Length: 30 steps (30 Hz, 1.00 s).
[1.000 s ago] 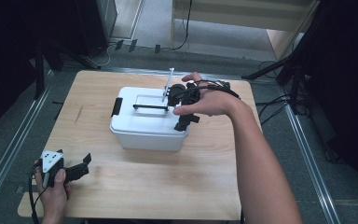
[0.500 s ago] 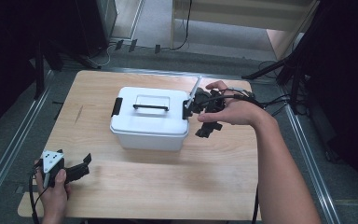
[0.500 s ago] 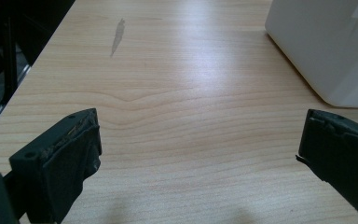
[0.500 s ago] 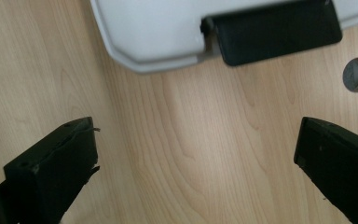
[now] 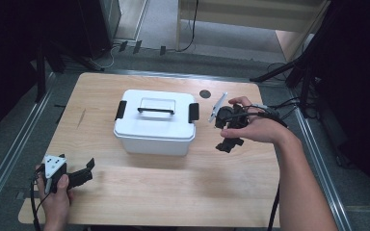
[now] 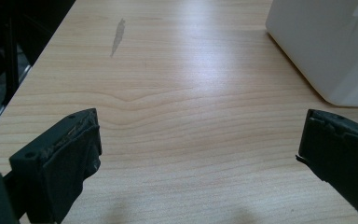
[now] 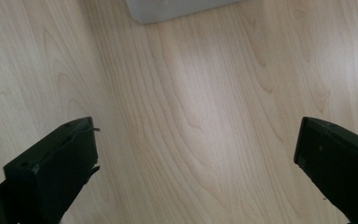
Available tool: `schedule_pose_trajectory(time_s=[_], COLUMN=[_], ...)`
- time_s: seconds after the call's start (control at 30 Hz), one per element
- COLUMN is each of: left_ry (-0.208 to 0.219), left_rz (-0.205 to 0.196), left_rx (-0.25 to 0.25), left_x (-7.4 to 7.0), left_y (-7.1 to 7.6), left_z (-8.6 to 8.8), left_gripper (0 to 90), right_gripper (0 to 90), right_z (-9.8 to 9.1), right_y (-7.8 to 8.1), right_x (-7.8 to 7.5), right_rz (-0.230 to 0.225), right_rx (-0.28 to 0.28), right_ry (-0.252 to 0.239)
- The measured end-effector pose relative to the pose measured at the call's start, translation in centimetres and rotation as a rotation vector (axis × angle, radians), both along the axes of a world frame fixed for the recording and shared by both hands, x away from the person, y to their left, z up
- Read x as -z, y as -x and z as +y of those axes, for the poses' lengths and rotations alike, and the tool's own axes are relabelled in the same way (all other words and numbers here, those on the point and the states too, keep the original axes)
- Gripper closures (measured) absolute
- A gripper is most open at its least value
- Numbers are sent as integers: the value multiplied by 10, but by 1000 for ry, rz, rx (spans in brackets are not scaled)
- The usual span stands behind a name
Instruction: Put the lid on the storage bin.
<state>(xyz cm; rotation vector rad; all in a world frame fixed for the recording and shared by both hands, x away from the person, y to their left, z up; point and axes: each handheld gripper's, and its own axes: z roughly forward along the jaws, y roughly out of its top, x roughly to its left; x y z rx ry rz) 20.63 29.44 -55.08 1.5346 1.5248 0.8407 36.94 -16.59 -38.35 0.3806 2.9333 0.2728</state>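
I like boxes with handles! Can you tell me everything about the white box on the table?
The white box looks like smooth plastic with rounded corners. Its lid is on, with a black handle lying flat across the top and a black clip at each short end, both down against the sides. It sits upright near the middle of the wooden table. Nothing touches it: the right gripper is off to its side, the left gripper near the table's front corner.

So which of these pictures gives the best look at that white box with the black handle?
The high view: the white box shows whole there, lid, handle and both side clips. The left gripper view catches one white corner; the right gripper view catches a grey-looking edge.
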Motion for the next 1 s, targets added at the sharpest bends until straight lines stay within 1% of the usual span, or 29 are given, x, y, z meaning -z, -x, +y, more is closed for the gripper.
schedule_pose_trajectory(time_s=[0.2, 0.27, 0.33, 0.43, 0.53, 0.7, 0.73, 0.77, 0.83, 0.87, 1.0], left_ry=[-1, -2, -2, -2, -4, -5, -6, -6, -5, -5, -8], left_rz=[0, 0, 0, -1, 1, 1, 1, 1, 1, 1, 2], left_rx=[0, 0, 0, 1, 2, 2, 3, 3, 2, 2, 1], left_x=[0, 0, 0, 0, 0, 0, 0, 0, 0, 0, 0], left_y=[0, 0, 0, 0, 0, 0, 0, 0, 0, 0, 0], left_z=[0, 0, 0, 0, 0, 0, 0, 0, 0, 0, -1], left_gripper=[0, 0, 0, 0, 0, 0, 0, 0, 0, 0, 0], right_gripper=[0, 0, 0, 0, 0, 0, 0, 0, 0, 0, 0], right_z=[-14, -20, -25, -33, -41, -60, -67, -67, -72, -76, -87], right_y=[4, 5, 7, 8, 10, 13, 16, 16, 19, 21, 29], right_x=[16, 22, 27, 36, 43, 61, 67, 67, 72, 75, 85], right_rz=[-1, -12, -16, -43, -48, -70, -76, -76, -87, -87, -99], right_rx=[24, 34, 59, 81, 104, 169, 189, 189, 209, 220, 253], right_ry=[-5, -10, -28, -50, -78, -122, -135, -135, -145, -158, -188])
